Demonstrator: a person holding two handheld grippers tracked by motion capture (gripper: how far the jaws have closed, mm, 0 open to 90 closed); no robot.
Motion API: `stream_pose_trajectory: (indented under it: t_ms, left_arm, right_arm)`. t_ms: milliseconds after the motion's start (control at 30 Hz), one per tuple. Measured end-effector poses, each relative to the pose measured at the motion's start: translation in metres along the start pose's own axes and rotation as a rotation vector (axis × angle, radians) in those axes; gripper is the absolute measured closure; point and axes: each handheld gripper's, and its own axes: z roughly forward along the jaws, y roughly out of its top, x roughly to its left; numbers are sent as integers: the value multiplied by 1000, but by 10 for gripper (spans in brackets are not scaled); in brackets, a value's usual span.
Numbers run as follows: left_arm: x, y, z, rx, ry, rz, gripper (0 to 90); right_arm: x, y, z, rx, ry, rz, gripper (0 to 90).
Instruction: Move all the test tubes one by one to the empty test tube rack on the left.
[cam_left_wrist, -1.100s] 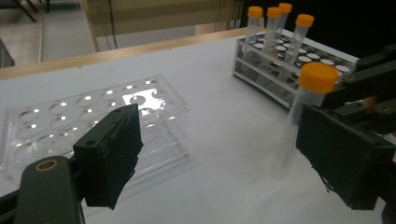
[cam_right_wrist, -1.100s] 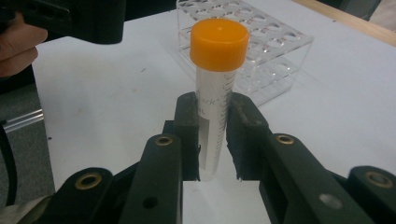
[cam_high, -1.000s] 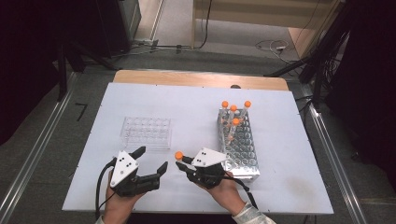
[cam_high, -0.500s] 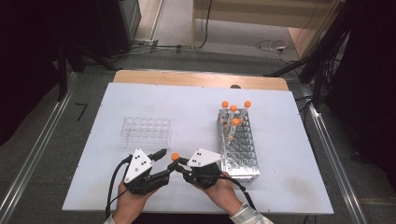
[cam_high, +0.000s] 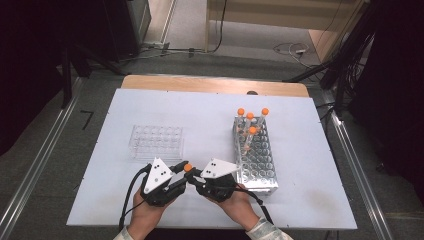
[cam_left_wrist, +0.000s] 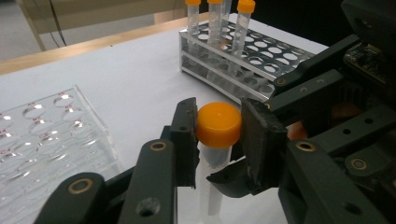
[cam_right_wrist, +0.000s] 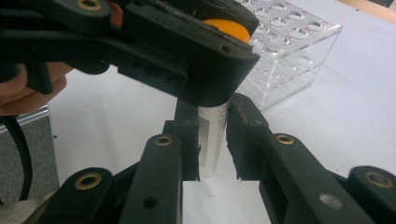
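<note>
Both grippers are black: the left gripper (cam_high: 184, 176) and right gripper (cam_high: 194, 176) each carry a grey three-cornered plate dotted black, brass-ringed pivots along the jaws, and a black cable trailing back; pale patterned cuffs at the wrists

- Orange-capped tubes (cam_high: 188, 168): five in total; four stand in the metal rack (cam_high: 257, 165), one is clamped between both grippers.
- Racks: two; one metal, one clear plastic rack (cam_high: 156, 140).
- Grippers: two, left gripper (cam_high: 176, 186) and right gripper (cam_high: 198, 176).
- Table (cam_high: 200, 112): one.
</note>
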Motion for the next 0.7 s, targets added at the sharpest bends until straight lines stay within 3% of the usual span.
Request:
stream_pose_trajectory:
  t_ms: [300, 433, 467, 500, 700]
  left_arm:
    - [2, 5, 2, 3, -15, 9, 704]
    - [8, 9, 0, -2, -6, 5, 705]
    - [8, 9, 0, -2, -6, 5, 705]
    - [14, 11, -2, -9, 8, -4, 705]
    - [32, 18, -5, -16, 33, -35, 705]
  right_arm:
    - [-3, 1, -3, -9, 0, 13, 715]
    - [-5, 2, -4, -5, 1, 29, 497]
    - [-5, 2, -4, -5, 1, 29, 497]
    - [-7, 2, -5, -2, -11, 49, 410]
    - [-12, 3, -10, -4, -37, 79, 335]
